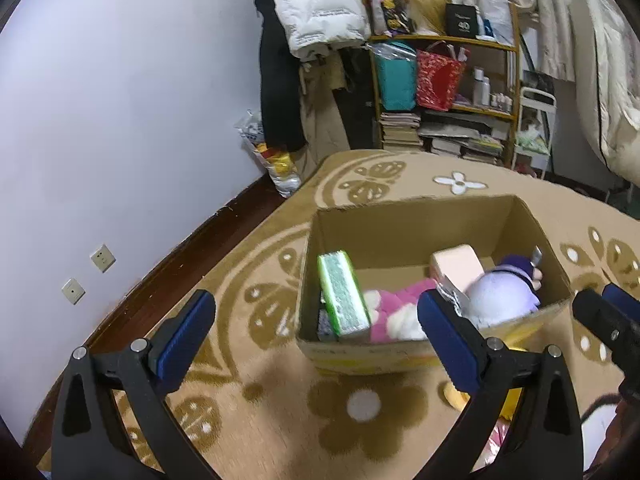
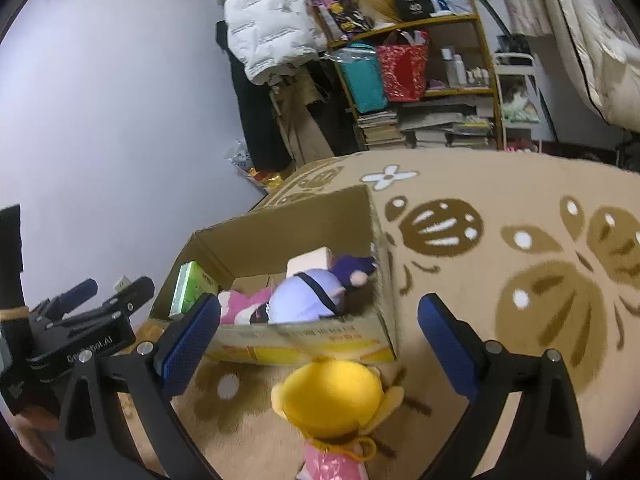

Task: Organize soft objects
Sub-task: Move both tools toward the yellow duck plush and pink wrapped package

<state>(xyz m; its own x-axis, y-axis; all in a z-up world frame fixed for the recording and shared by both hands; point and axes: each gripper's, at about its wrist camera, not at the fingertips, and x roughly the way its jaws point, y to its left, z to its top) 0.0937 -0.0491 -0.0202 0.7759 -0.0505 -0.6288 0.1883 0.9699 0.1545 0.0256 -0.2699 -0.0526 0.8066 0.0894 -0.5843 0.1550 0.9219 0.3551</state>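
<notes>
An open cardboard box sits on the patterned carpet. It holds a green tissue pack, a pink plush, a pale purple plush and a pink block. A yellow-headed doll with a pink body lies on the carpet in front of the box, between my right gripper's fingers. My left gripper is open and empty before the box. My right gripper is open above the doll.
A wall with sockets runs along the left. A cluttered shelf with bags and books, hanging coats and a bed stand behind the carpet. The other gripper shows at each view's edge.
</notes>
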